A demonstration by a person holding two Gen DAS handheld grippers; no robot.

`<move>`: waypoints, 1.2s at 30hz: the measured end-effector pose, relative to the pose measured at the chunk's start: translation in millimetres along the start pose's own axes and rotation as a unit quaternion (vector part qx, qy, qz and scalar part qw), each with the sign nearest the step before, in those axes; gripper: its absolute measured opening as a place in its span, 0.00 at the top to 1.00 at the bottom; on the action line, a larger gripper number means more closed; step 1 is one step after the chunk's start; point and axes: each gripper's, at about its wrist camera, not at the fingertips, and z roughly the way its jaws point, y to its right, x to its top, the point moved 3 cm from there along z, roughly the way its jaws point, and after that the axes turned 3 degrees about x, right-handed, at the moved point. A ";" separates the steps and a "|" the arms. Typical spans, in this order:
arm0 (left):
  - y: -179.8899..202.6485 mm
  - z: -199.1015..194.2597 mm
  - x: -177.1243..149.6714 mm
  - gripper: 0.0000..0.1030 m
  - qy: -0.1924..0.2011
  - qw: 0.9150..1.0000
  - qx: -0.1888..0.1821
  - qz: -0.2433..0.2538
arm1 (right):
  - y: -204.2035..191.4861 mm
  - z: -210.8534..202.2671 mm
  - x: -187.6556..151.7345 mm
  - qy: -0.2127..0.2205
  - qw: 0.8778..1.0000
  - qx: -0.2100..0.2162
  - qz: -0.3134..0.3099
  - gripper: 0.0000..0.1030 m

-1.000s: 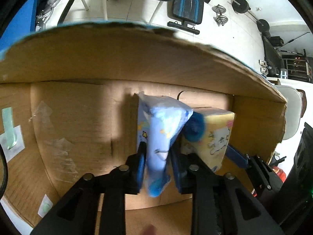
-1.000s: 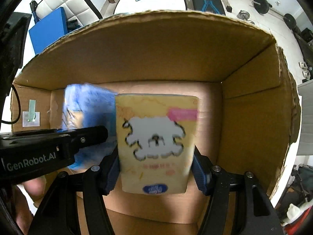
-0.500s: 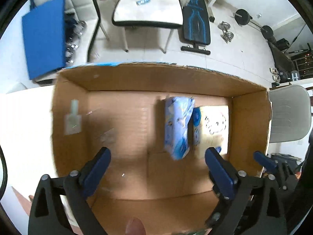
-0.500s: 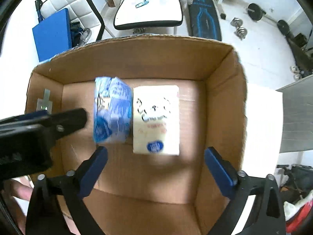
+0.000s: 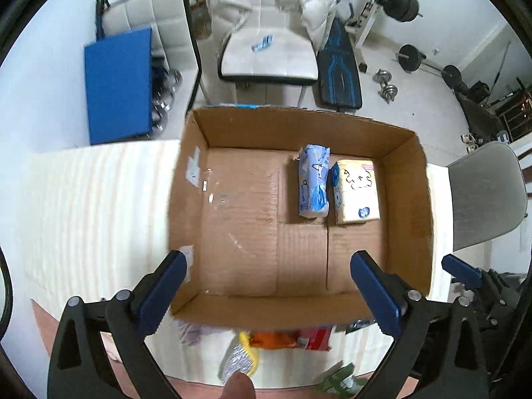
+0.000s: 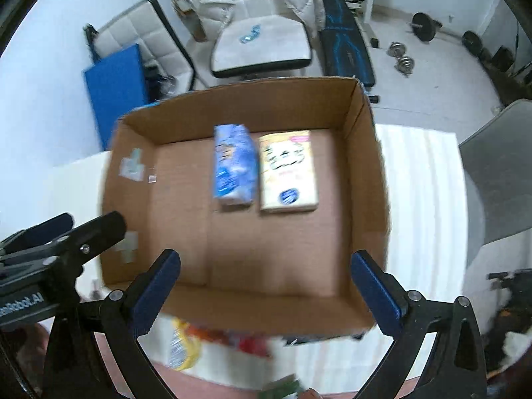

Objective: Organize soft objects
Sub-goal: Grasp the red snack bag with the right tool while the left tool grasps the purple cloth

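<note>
An open cardboard box (image 5: 186,179) (image 6: 369,173) stands on a white table. On its floor toward the back right lie a blue tissue pack (image 5: 313,181) (image 6: 234,166) and, touching its right side, a yellow tissue pack (image 5: 356,193) (image 6: 287,171). My left gripper (image 5: 267,292) hangs high above the box's near wall, open and empty. My right gripper (image 6: 266,294) is likewise open and empty above the near wall. The left tool's black body (image 6: 56,252) shows at the left of the right wrist view.
Small packets, one yellow and silver (image 5: 241,359) (image 6: 181,345) and some orange and red (image 5: 299,337), lie on the table in front of the box. White chairs (image 5: 266,56), a blue board (image 5: 118,86) and gym weights (image 5: 387,86) stand beyond the table; a grey chair (image 5: 482,196) is at the right.
Both grippers let go of their packs, blue from the left and yellow from the right, opened wide and rose out of the box. The packs now lie side by side on the box floor.
</note>
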 end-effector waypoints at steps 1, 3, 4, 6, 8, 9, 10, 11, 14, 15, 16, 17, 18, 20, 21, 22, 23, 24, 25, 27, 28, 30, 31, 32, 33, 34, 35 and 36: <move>-0.9 -6.6 -7.1 0.02 0.007 1.000 0.004 0.000 | -1.5 -6.2 -6.3 0.005 1.000 0.006 -0.003 0.00; -3.8 -18.2 -28.9 0.02 0.017 1.000 0.011 0.005 | -3.9 -18.8 -22.8 0.020 1.000 0.008 -0.008 0.00; -5.8 -20.3 -40.3 0.02 0.018 1.000 0.016 0.005 | -4.5 -24.1 -32.5 0.024 1.000 0.006 -0.012 0.00; -11.1 -20.7 -63.4 0.02 0.020 0.999 0.035 0.006 | -3.0 -28.4 -57.1 0.022 1.000 0.002 -0.011 0.00; -21.3 -11.1 -90.8 0.02 0.011 0.998 0.060 0.002 | -2.1 -20.3 -87.4 0.003 1.000 -0.001 -0.013 0.00; -27.6 -3.4 -104.3 0.02 0.000 0.998 0.070 -0.003 | -1.5 -12.0 -103.4 -0.012 1.000 -0.002 -0.011 0.00; -36.6 11.0 -120.9 0.02 -0.022 0.997 0.072 -0.011 | -0.3 -3.5 -114.3 -0.023 1.000 0.000 -0.007 0.00; -41.2 21.1 -130.8 0.02 -0.037 0.997 0.068 -0.017 | 0.7 8.5 -127.3 -0.037 0.999 0.010 0.002 0.00; -59.9 59.5 -166.2 0.02 -0.079 0.994 0.069 -0.036 | 7.4 51.0 -151.8 -0.079 0.996 0.031 0.039 0.05; -65.4 69.2 -173.4 0.02 -0.085 0.993 0.072 -0.038 | 7.9 62.5 -155.9 -0.085 0.995 0.032 0.045 0.12; -72.1 78.7 -179.8 0.02 -0.091 0.992 0.082 -0.042 | 8.6 74.2 -159.3 -0.089 0.994 0.027 0.049 0.19; -79.4 86.3 -184.0 0.02 -0.095 0.990 0.092 -0.047 | 9.0 85.4 -161.3 -0.092 0.994 0.021 0.053 0.21; -85.4 91.3 -185.9 0.02 -0.094 0.990 0.095 -0.052 | 9.6 94.2 -162.3 -0.093 0.994 0.017 0.057 0.23; -94.4 102.7 -184.8 0.02 -0.096 0.989 0.095 -0.053 | 9.6 107.7 -161.7 -0.095 0.993 0.016 0.068 0.26; -96.6 107.0 -182.9 0.02 -0.097 0.990 0.097 -0.044 | 8.3 112.5 -161.1 -0.096 0.993 0.015 0.069 0.26; -96.6 110.3 -180.4 0.02 -0.096 0.990 0.099 -0.024 | 7.2 117.7 -161.3 -0.099 0.993 0.012 0.070 0.26; -95.5 111.7 -176.9 0.02 -0.093 0.990 0.105 0.000 | 5.2 122.2 -161.9 -0.101 0.992 0.012 0.070 0.26; -92.4 112.7 -174.1 0.02 -0.087 0.990 0.111 0.024 | 3.3 125.8 -162.4 -0.103 0.992 0.010 0.068 0.26; -87.5 116.3 -169.9 0.02 -0.083 0.988 0.115 0.055 | 0.5 129.3 -163.1 -0.103 0.993 0.005 0.064 0.26; -79.9 120.9 -163.4 0.02 -0.078 0.986 0.118 0.090 | -2.4 134.3 -164.7 -0.106 0.992 0.003 0.065 0.26; -74.2 124.3 -159.8 0.02 -0.077 0.984 0.116 0.114 | -3.7 136.8 -166.1 -0.108 0.992 0.003 0.068 0.26; -63.1 129.8 -153.9 0.02 -0.072 0.978 0.119 0.155 | -4.9 142.5 -161.8 -0.109 0.992 0.004 0.067 0.32; -56.8 133.7 -151.3 0.02 -0.071 0.974 0.120 0.176 | -6.3 144.4 -163.0 -0.108 0.992 0.002 0.064 0.38; -51.7 136.6 -149.2 0.02 -0.070 0.972 0.116 0.191 | -7.3 146.9 -165.7 -0.109 0.992 0.001 0.061 0.39; -47.8 140.4 -147.8 0.02 -0.071 0.970 0.112 0.202 | -8.0 149.8 -168.5 -0.113 0.992 0.003 0.060 0.42; -44.3 143.8 -146.4 0.02 -0.073 0.969 0.110 0.211 | -7.8 152.1 -170.4 -0.116 0.991 0.001 0.059 0.43; -41.6 146.1 -145.7 0.04 -0.073 0.967 0.108 0.218 | -7.6 152.4 -173.6 -0.115 0.992 0.000 0.058 0.44; -39.3 148.0 -145.4 0.13 -0.074 0.966 0.106 0.224 | -7.6 152.7 -177.1 -0.117 0.992 -0.001 0.055 0.44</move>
